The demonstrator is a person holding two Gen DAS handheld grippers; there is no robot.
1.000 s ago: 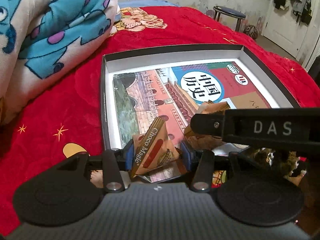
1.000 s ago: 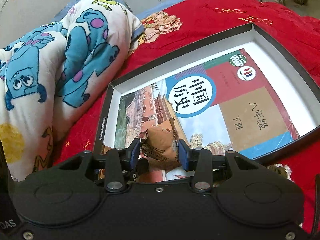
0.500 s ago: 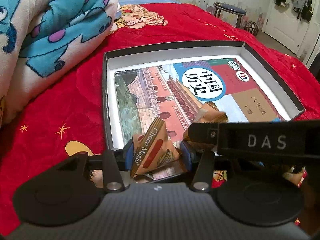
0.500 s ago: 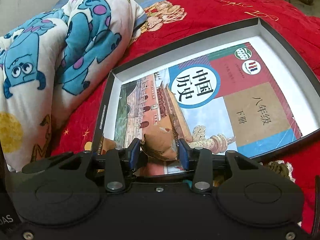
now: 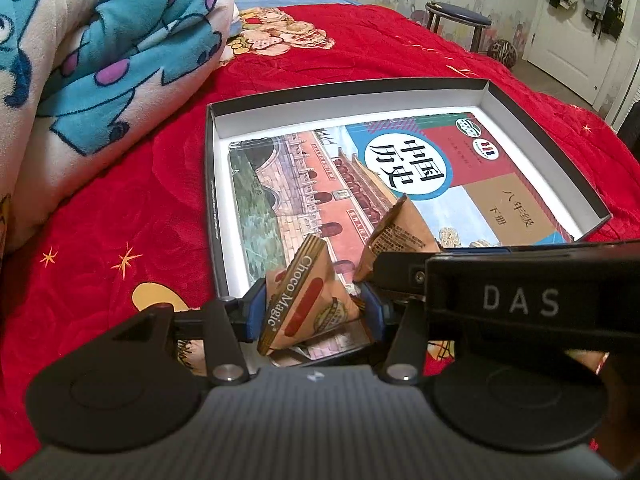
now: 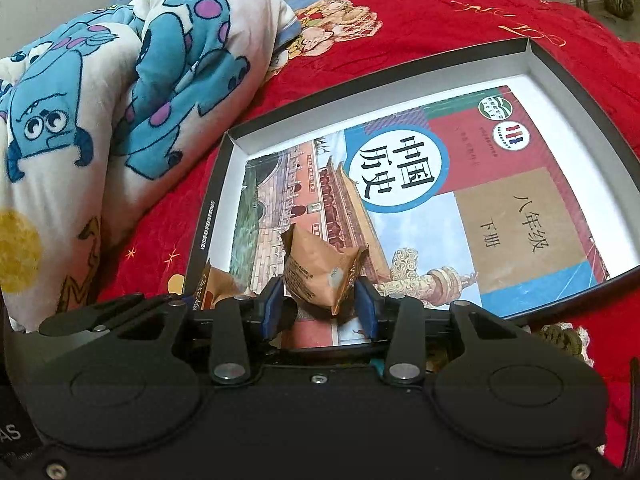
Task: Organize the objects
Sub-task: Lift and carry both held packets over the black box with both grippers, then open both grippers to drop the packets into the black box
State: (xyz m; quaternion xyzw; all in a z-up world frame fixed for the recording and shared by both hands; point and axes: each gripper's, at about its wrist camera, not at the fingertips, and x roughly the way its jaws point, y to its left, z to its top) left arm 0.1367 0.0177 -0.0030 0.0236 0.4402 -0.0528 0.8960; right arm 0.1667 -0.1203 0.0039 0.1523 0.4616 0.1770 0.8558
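Over tray [image 5: 540, 128], left hand-held gripper [image 5: 312, 310] loosening, snack [image 5: 308, 304] unmoved

A red bedspread [image 5: 360, 56] covers the bed; beyond stand a round stool [image 5: 458, 16] and a white door [image 5: 580, 20].

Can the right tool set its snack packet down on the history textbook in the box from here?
Probably yes: the right tool holds its snack packet just above the history textbook, and nothing lies between.
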